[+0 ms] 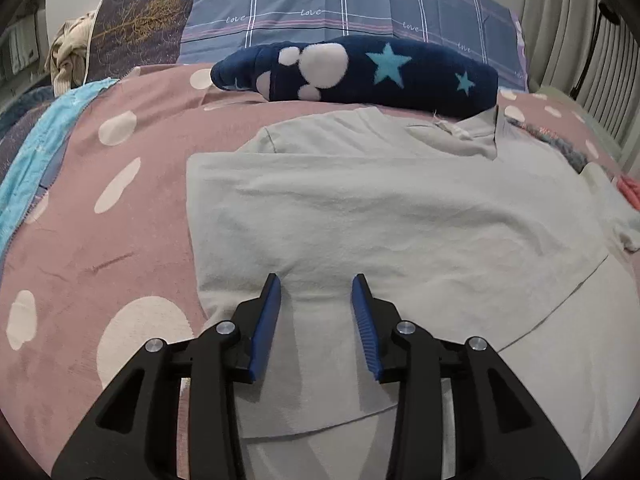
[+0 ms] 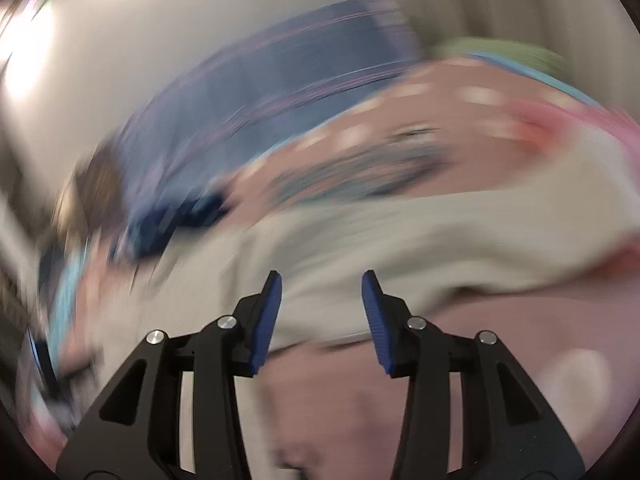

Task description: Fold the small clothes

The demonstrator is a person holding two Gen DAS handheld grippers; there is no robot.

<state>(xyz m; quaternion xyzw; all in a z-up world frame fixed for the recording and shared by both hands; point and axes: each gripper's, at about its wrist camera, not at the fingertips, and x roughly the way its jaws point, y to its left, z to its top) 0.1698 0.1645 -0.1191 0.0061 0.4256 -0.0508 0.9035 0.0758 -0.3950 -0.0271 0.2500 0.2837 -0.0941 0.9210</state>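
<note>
- A pink bedcover [image 1: 120, 240] with white spots is lying to the left of the left gripper [image 1: 316, 280].
- The left gripper's blue pads [image 1: 266, 320] are standing partly apart with nothing clamped between them; they are hovering over the near part of the pale folded garment [image 1: 380, 208].
- The garment is spreading flat ahead of that gripper and off to its right.
- Beyond the garment, a navy plush cushion [image 1: 360, 70] with white paw marks and light-blue stars is resting.
- Behind it, a checked blue pillow [image 1: 340, 4] is showing the word "love" several times.
- The right gripper [image 2: 322, 280] is also sitting partly open and empty; its view is blurring, with the pale garment [image 2: 400, 240] just ahead.
</note>
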